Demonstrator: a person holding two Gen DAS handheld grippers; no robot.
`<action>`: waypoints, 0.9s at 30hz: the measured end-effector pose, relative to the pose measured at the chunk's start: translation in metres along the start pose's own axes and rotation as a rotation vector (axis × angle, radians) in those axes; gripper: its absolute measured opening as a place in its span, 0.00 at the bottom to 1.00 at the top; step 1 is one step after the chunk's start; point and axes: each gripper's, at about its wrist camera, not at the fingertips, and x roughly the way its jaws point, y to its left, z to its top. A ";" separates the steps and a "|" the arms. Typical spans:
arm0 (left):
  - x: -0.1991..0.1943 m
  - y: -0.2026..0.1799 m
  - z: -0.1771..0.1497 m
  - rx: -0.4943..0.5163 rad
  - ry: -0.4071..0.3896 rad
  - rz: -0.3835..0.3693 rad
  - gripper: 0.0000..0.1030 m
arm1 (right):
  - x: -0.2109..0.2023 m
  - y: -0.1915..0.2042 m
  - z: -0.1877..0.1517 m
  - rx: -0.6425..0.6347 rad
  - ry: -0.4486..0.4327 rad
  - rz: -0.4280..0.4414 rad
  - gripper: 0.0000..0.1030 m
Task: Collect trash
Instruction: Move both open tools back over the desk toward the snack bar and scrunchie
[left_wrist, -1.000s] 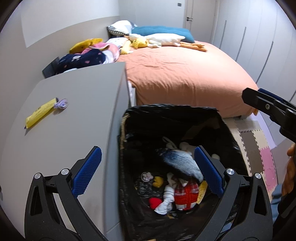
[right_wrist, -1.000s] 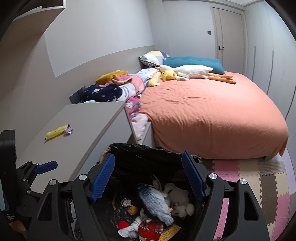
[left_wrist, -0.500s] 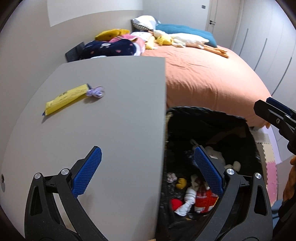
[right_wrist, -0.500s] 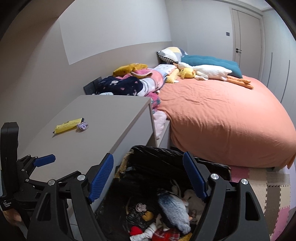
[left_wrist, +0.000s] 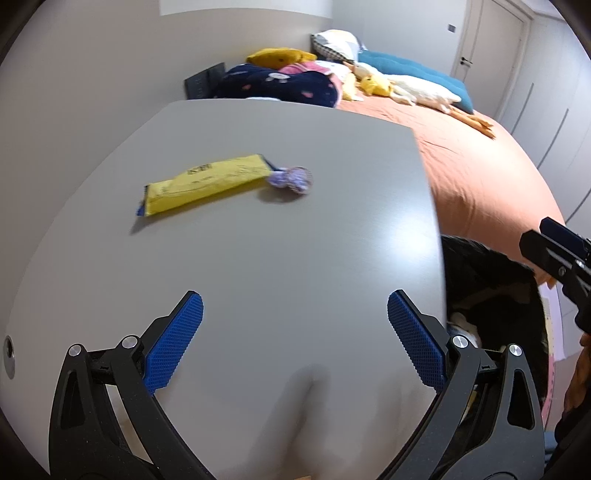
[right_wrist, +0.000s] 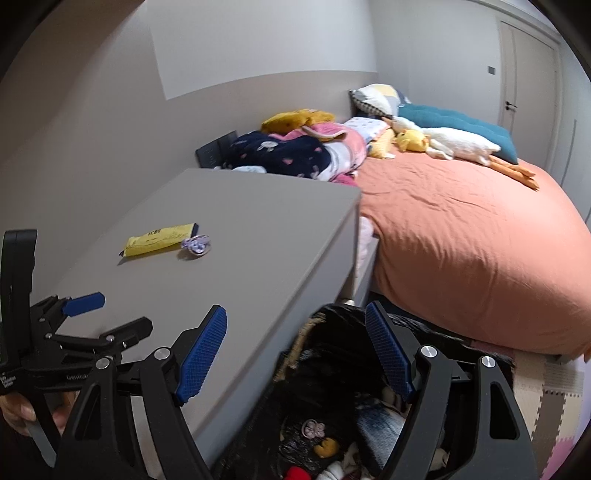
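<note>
A: Where's the trash?

B: The yellow wrapper (left_wrist: 207, 183) lies flat on the grey cabinet top (left_wrist: 277, 258), a small purple scrap (left_wrist: 291, 179) touching its end. The lined bin (right_wrist: 332, 387) stands beside the cabinet.

A: My grippers?

B: Your left gripper (left_wrist: 293, 341) and right gripper (right_wrist: 295, 354) both gape, empty. You're on the approach, I'd judge; next, lower one over the wrapper and pinch its edge.

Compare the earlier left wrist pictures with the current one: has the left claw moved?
Yes. The left claw has shifted sideways from above the black-lined bin to over the grey cabinet top, nearer the yellow wrapper.
</note>
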 end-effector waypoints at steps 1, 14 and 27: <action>0.002 0.005 0.002 -0.006 0.001 0.007 0.94 | 0.005 0.005 0.002 -0.009 0.006 0.005 0.76; 0.036 0.075 0.037 -0.040 -0.007 0.117 0.94 | 0.073 0.054 0.026 -0.075 0.078 0.064 0.76; 0.073 0.094 0.069 0.051 0.018 0.117 0.94 | 0.121 0.080 0.046 -0.103 0.119 0.096 0.74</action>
